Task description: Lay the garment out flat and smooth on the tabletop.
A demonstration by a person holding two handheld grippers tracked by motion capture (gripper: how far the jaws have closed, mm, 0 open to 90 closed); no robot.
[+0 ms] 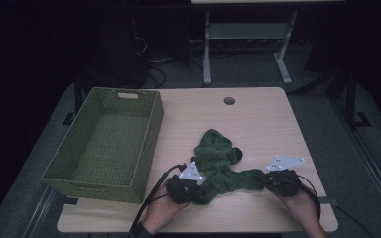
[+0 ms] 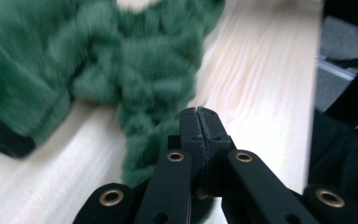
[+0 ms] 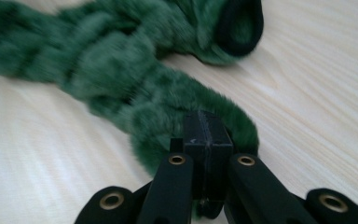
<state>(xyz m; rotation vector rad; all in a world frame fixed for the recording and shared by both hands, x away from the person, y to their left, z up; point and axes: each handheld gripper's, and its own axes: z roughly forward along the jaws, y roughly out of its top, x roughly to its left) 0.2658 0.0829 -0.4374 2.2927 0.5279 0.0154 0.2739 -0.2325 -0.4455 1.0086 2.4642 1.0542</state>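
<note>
Green fuzzy garment (image 1: pixel 217 166) lay bunched at lower centre of the worktop (image 1: pixel 258 119) in the high view, one end reaching lower left, the other lower right. Left gripper (image 2: pixel 199 122) was clenched at the lower-left end and right gripper (image 3: pixel 204 128) at the lower-right end, jaws pressed together, fabric just at the tips; pinch itself unclear. Green woven basket (image 1: pixel 144 130) sat at left.

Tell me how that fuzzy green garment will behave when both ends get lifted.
The green garment lies crumpled and twisted, so it is probably floppy and would sag in the middle. Its fluffy pile suggests it is light. The left tool and right tool look shut on its ends, so slipping seems unlikely.
</note>
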